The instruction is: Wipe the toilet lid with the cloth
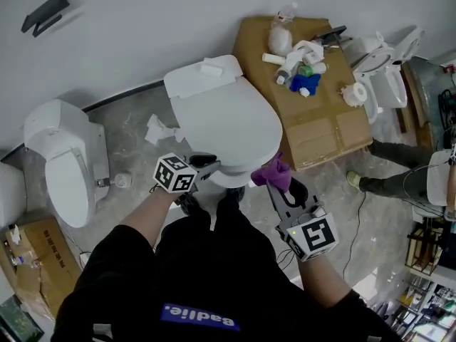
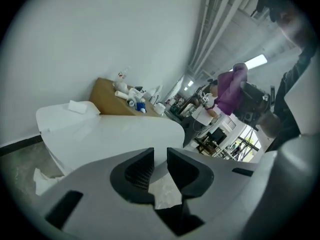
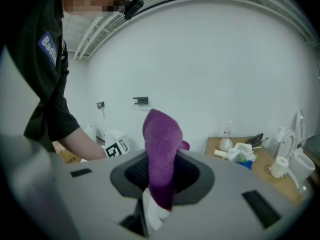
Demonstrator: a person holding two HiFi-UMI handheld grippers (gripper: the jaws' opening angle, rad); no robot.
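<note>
Status: approach step, wiping not started, as far as I can judge.

- Right gripper (image 1: 280,188): fingers (image 3: 192,171) clamped on the purple cloth (image 1: 272,173). The cloth stands up out of the grip in a bunched wad, with a loose end poking up past the tips.
- The cloth sits just off the front edge of the toilet lid (image 1: 228,116), on the person's right. I can't tell whether it touches; it looks just clear.
- Left gripper (image 1: 208,167): at the front left edge of the lid. Fingers (image 2: 137,171) stand at a narrow gap with nothing gripped, pointing across the lid top.
- The lid is down and its top is bare, so the wiping surface is free.

Next move, my read: bring the right gripper forward and down so the wad presses on the lid, then sweep side to side, front to back. Hold the clamp firm, because a bunched cloth could drag out. The left gripper should clear the sweep path or steady the lid rim.
</note>
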